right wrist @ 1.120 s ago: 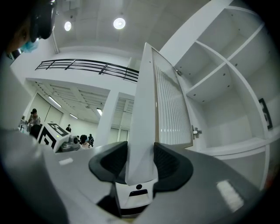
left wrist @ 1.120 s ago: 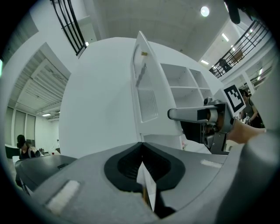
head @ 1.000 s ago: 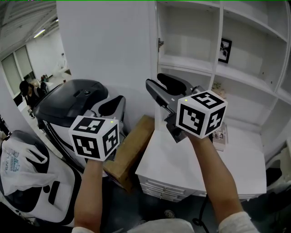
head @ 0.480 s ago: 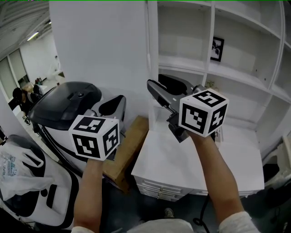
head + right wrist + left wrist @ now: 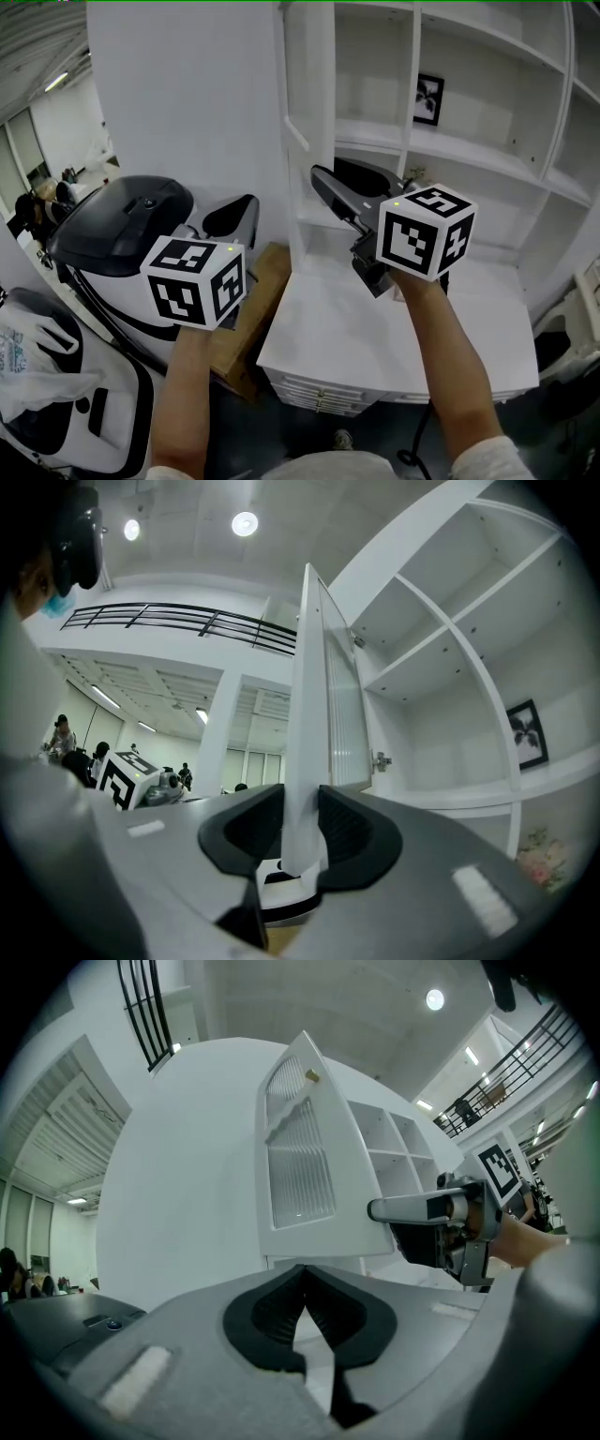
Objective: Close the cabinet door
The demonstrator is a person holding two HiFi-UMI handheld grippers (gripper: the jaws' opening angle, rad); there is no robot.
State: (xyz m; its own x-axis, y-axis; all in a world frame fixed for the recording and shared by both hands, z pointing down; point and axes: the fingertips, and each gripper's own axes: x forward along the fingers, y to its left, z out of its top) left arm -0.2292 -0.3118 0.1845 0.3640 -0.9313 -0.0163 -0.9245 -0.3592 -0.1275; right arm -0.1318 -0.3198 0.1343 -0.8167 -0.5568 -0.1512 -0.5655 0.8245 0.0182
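The cabinet door [image 5: 311, 112] has swung partway, edge between closing right tongs [image 5: 300, 803].

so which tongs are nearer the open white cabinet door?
Right. The right tongs straddle the edge of the white cabinet door, jaws closing on it; the left tongs are shut, clear of it.

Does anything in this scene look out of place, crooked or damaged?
Only the cabinet door: it stands swung out from the white shelf unit, edge-on to the right hand-held gripper, whose jaws are closing on that edge. Nothing looks spilled, broken or crooked.
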